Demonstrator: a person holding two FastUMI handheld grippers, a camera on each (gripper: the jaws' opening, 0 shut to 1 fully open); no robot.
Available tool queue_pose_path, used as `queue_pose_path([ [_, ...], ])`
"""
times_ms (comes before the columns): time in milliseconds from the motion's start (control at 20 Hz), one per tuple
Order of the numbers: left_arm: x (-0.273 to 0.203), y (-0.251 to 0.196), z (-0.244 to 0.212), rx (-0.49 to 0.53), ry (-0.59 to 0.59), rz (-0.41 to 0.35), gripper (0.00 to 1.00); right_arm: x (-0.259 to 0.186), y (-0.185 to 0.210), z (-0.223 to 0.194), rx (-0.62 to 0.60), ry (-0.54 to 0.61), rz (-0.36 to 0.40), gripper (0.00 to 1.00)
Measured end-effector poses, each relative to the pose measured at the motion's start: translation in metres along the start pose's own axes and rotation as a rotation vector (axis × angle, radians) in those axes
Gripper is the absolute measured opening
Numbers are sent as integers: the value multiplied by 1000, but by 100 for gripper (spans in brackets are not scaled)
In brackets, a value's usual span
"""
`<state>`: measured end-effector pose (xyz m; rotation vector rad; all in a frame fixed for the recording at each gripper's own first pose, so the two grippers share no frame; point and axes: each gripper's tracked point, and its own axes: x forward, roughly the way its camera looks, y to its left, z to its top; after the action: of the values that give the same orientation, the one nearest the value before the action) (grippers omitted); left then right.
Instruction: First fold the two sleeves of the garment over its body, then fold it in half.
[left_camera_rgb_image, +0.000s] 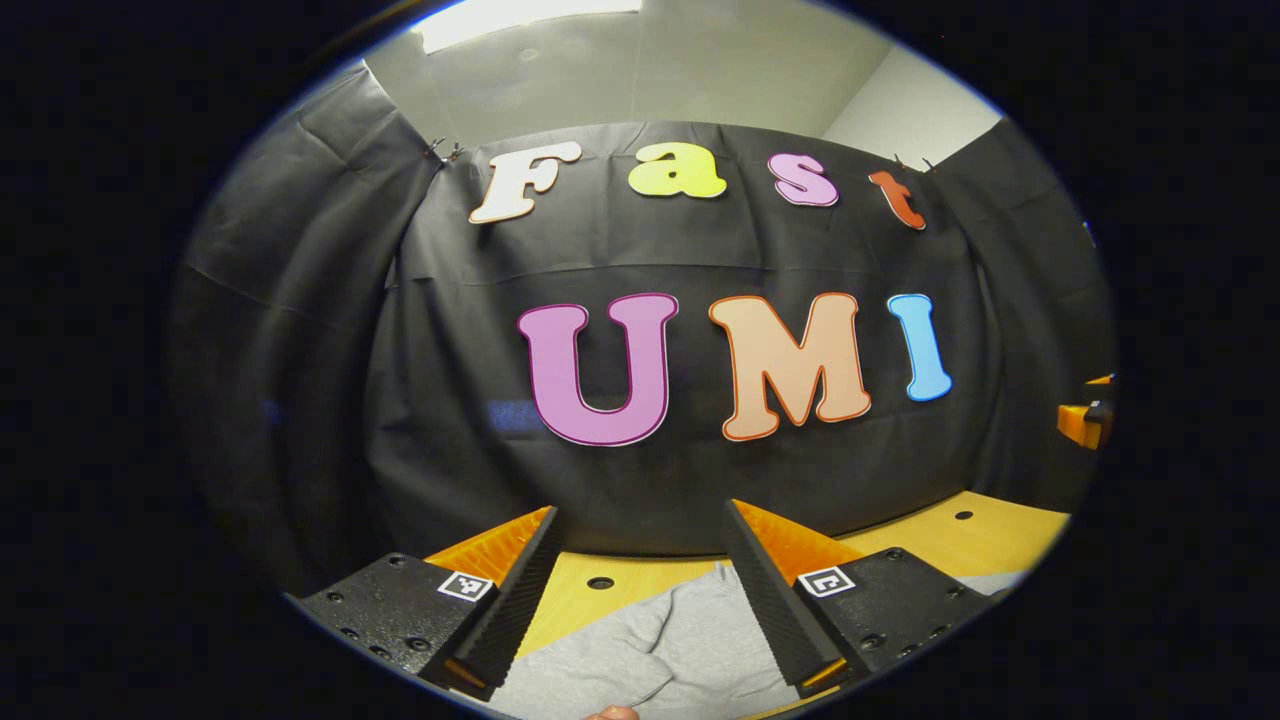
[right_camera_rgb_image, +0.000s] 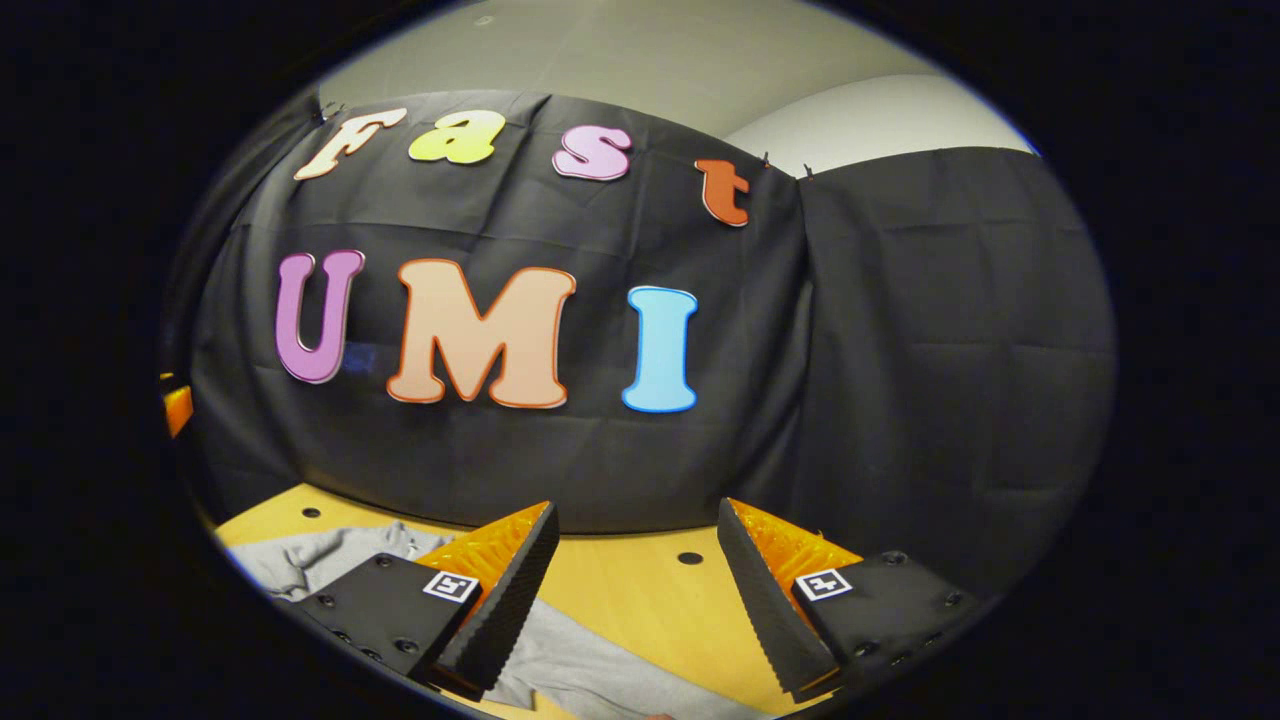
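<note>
Left gripper (left_camera_rgb_image: 640, 560): jaws spread wide, nothing between them, held above the grey garment (left_camera_rgb_image: 670, 640) (a sweatshirt-type fabric, rumpled) lying on the wooden table (left_camera_rgb_image: 1000, 540). Right gripper (right_camera_rgb_image: 635, 560): likewise spread and empty, over bare table (right_camera_rgb_image: 640, 590), with the garment (right_camera_rgb_image: 330, 555) at lower left and passing beneath its left finger.

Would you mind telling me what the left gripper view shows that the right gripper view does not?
Left gripper view: a lit ceiling panel, and the grey garment lying between the fingers of the open left hand-held gripper. Right gripper view: bare wooden table between the fingers of the open right hand-held gripper, with the garment off to the left. Shared: garment, table, black cloth wall.
</note>
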<state>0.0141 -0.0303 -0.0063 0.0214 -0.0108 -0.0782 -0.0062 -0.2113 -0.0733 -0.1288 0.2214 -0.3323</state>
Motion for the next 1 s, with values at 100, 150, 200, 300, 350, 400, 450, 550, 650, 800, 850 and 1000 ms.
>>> queue_pose_path([
  [100, 0, -3, 0, 9, 2, -3, 95, 2, -17, -17, -32, 37, -17, 100],
  [150, 0, -5, 1, 14, 1, -6, 95, 4, -24, -26, -53, 58, -20, 99],
  [200, 0, -6, 1, 17, -2, -8, 98, 5, -32, -36, -73, 77, -23, 99],
  [300, -1, -9, 2, 21, -3, -13, 94, 3, -44, -53, -100, 115, -26, 99],
  [350, -1, -9, 3, 23, -4, -14, 94, 3, -48, -64, -107, 141, -24, 99],
  [400, -2, -10, 2, 25, -4, -15, 94, 4, -53, -79, -108, 180, -19, 99],
  [450, -1, -11, 2, 26, -5, -16, 94, 3, -56, -92, -106, 220, -13, 99],
  [550, -1, -11, 1, 31, 0, -15, 94, 1, -66, -123, -104, 296, -12, 100],
  [650, 0, -12, -3, 32, 9, -14, 94, -4, -78, -150, -96, 380, -18, 100],
  [800, 0, -12, -6, 37, 17, -16, 98, -18, -95, -189, -55, 493, -35, 99],
  [850, 0, -14, -6, 38, 19, -17, 94, -23, -99, -202, -40, 532, -38, 100],
  [1000, 3, -20, -8, 42, 27, -28, 94, -36, -113, -240, -20, 636, -59, 100],
])
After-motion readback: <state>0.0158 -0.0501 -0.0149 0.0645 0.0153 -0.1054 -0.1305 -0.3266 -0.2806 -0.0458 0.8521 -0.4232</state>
